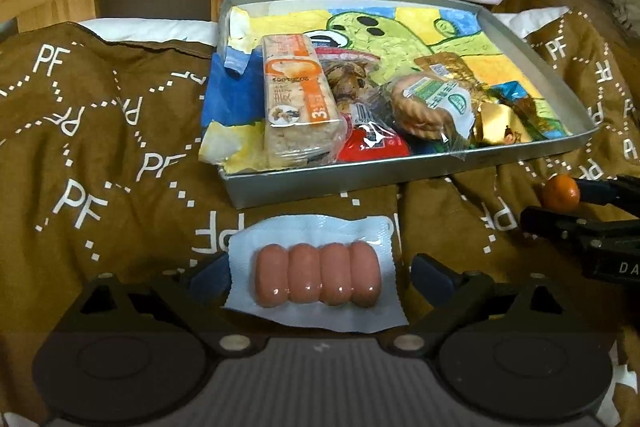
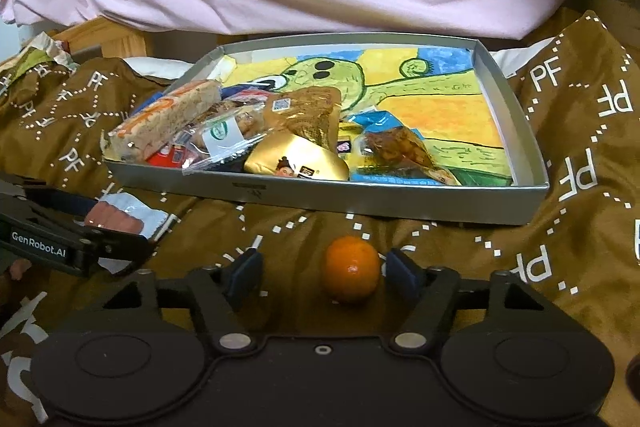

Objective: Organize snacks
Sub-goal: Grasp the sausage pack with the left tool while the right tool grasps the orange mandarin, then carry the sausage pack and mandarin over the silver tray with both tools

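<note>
Sausage pack [image 1: 316, 277]: betw. spread left gripper [image 1: 316, 275] jaws, pre-grasp. Mandarin [image 2: 351, 268]: right gripper [image 2: 325, 273] wide, prob. touching right pad. Both bound for tray [image 2: 384, 201].

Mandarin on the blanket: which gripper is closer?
Right. The right gripper straddles the mandarin, open, its right pad about touching it. The left gripper sits off to the left, around the sausage pack.

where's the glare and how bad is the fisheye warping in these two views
Left wrist view: glare spots on the sausage pack; the tray rim bows and corners go dark. Right wrist view: shine on the gold packet; mandarin sharp, edges curved.
</note>
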{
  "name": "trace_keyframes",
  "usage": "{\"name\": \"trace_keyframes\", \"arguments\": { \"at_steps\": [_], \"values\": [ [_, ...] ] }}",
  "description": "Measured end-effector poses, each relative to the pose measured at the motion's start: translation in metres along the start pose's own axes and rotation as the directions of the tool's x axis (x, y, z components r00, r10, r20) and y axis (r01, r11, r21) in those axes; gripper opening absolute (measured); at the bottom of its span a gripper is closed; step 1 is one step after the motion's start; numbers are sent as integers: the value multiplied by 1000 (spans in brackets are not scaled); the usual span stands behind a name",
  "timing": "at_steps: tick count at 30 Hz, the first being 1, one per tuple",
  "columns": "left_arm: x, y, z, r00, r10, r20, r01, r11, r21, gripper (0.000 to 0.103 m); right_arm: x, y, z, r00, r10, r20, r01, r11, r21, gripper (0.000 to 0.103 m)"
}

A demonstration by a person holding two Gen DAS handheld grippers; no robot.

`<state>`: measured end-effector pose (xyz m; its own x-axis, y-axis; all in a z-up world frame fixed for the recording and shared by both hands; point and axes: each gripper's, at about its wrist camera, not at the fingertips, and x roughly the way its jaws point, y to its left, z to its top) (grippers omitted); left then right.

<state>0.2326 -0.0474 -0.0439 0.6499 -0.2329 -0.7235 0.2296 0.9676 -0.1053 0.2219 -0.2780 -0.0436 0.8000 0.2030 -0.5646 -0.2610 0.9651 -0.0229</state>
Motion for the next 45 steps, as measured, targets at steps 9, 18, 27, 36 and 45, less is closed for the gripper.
{"name": "trace_keyframes", "arguments": {
  "at_steps": [9,18,27,36,45],
  "values": [
    [-3,-12,5,1000,-11,-28,10,1000,-21,89,-2,7,1,997,-76,-16,75,997,-33,40],
    [-24,-37,-7,992,-109,-65,115,989,95,89,-18,20,-2,998,-48,-31,44,994,-98,31],
    [-48,-52,-13,988,-143,-60,151,976,159,89,-38,24,-7,999,-31,-42,26,994,-108,30],
    [-63,-52,-12,989,-141,-36,145,977,157,89,-57,36,-8,999,6,-48,-13,991,-137,30],
    [-73,-51,-3,991,-137,-9,137,979,149,89,-67,39,-7,999,24,-41,-30,988,-149,30]
  ]
}}
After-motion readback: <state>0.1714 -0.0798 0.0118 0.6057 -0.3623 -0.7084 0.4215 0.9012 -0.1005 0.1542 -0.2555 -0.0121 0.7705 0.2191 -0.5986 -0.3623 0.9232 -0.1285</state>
